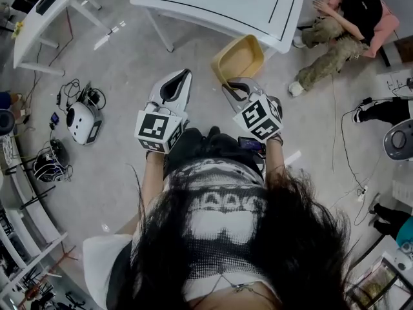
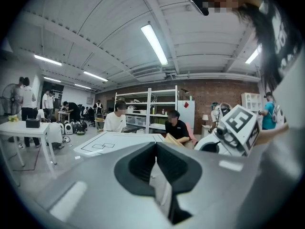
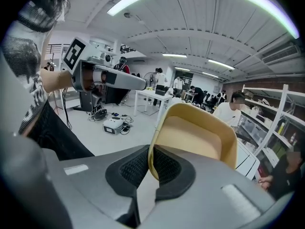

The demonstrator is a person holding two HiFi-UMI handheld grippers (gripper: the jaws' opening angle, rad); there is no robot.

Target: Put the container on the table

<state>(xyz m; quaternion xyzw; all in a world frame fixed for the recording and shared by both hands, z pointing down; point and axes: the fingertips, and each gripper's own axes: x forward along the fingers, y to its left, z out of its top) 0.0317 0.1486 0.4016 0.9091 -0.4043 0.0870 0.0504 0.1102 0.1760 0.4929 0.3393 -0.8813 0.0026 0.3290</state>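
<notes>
My right gripper [image 1: 230, 86] is shut on the near rim of a shallow yellow container [image 1: 242, 57], which hangs tilted above the floor in front of me. In the right gripper view the rim sits pinched between the dark pads [image 3: 164, 168] and the container [image 3: 200, 137] rises beyond them. The white table [image 1: 213, 2] marked with black lines stands just past the container. My left gripper [image 1: 183, 76] is held beside it to the left, jaws together and empty. Seen from the left gripper view, the table [image 2: 112, 141] lies ahead, with a sliver of the container [image 2: 171, 139] to its right.
A person [image 1: 342, 24] sits on the floor right of the table. A white device [image 1: 82, 122] with cables lies on the floor at left, near a second white table [image 1: 42, 18]. Racks line the lower left edge, and more gear stands at right.
</notes>
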